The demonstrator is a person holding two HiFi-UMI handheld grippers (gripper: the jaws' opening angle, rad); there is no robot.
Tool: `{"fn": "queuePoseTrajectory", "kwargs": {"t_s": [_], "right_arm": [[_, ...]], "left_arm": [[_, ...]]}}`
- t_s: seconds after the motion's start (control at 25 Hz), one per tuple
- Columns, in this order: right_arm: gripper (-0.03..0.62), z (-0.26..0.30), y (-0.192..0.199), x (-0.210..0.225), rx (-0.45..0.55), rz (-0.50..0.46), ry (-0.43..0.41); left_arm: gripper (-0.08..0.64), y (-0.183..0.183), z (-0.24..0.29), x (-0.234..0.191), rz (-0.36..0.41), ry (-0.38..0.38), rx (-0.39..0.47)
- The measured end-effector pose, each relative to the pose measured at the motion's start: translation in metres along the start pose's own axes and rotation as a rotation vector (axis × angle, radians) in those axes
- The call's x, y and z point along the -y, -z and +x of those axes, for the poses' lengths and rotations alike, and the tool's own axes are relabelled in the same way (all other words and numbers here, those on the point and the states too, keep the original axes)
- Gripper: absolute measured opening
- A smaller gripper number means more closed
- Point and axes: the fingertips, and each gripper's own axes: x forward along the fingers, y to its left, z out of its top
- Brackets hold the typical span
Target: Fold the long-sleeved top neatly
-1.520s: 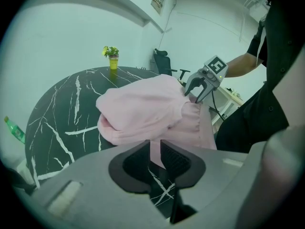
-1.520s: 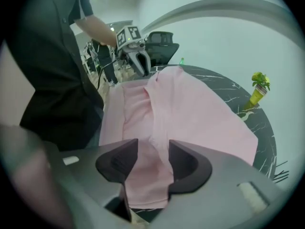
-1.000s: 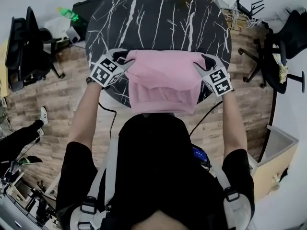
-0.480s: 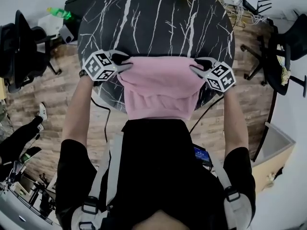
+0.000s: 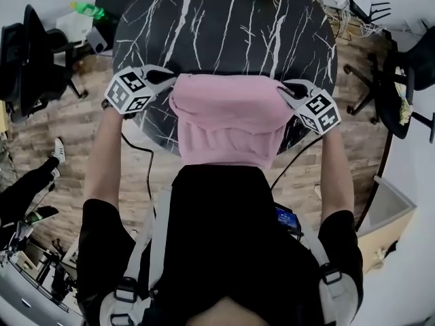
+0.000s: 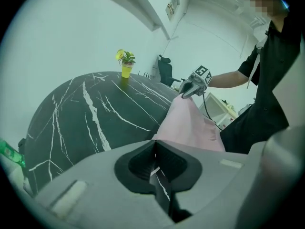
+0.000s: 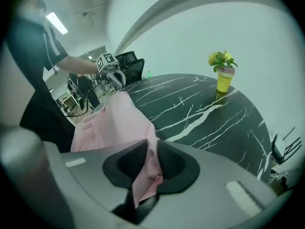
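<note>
since a second ago the left gripper [image 5: 168,79] has slid outward toward the left side of the head view, and the pink long-sleeved top [image 5: 228,117] stretched between the two tools now spans wider along its far edge. both sets of jaws have just been closing. the left gripper's jaws sit pressed together, with the top's left corner caught at their very tips and running off taut toward the other tool. the right gripper [image 5: 284,88] pinches the top's right corner; its own view shows a fold of pink cloth bunched between the pads. the top lies on the near part of the round black marble table [image 5: 224,26], its far edge raised between the grippers. its lower part hangs over the table's near rim against the person's dark shirt [image 5: 217,236]. a yellow pot with a small plant [image 7: 223,78] stands at the table's far side, well apart from the top.
</note>
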Motion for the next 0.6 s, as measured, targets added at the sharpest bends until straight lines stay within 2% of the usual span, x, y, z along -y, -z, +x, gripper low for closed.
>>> {"fn": "queuePoseTrajectory", "kwargs": {"t_s": [0.04, 0.08, 0.12, 0.2, 0.32, 0.4, 0.48, 0.52, 0.6], "right_arm": [[0.095, -0.001, -0.002, 0.002, 0.003, -0.012, 0.011], [0.126, -0.001, -0.004, 0.002, 0.007, -0.015, 0.016], [0.158, -0.001, -0.007, 0.002, 0.01, -0.007, 0.008], [0.25, 0.002, -0.008, -0.003, -0.005, 0.022, -0.044], [0.33, 0.015, 0.007, -0.012, -0.107, 0.02, -0.109], [0.337, 0.023, 0.02, -0.013, -0.168, 0.012, -0.125], [0.327, 0.026, 0.024, -0.015, -0.179, 0.016, -0.135], [0.296, 0.027, 0.024, -0.015, -0.173, 0.016, -0.139], [0.187, 0.028, 0.021, -0.015, -0.159, 0.006, -0.142]], "left_arm": [[0.012, -0.002, -0.001, -0.001, 0.01, -0.013, 0.002], [0.044, -0.004, 0.001, 0.0, 0.021, -0.015, 0.005], [0.107, -0.007, 0.004, 0.004, 0.034, -0.003, 0.007], [0.209, -0.013, 0.014, 0.019, 0.065, 0.053, -0.001], [0.307, -0.009, 0.035, 0.035, 0.111, 0.127, -0.081], [0.324, 0.003, 0.049, 0.037, 0.13, 0.146, -0.161], [0.319, 0.013, 0.057, 0.034, 0.133, 0.148, -0.211], [0.303, 0.015, 0.059, 0.032, 0.132, 0.144, -0.22], [0.231, 0.014, 0.06, 0.029, 0.127, 0.136, -0.216]]}}
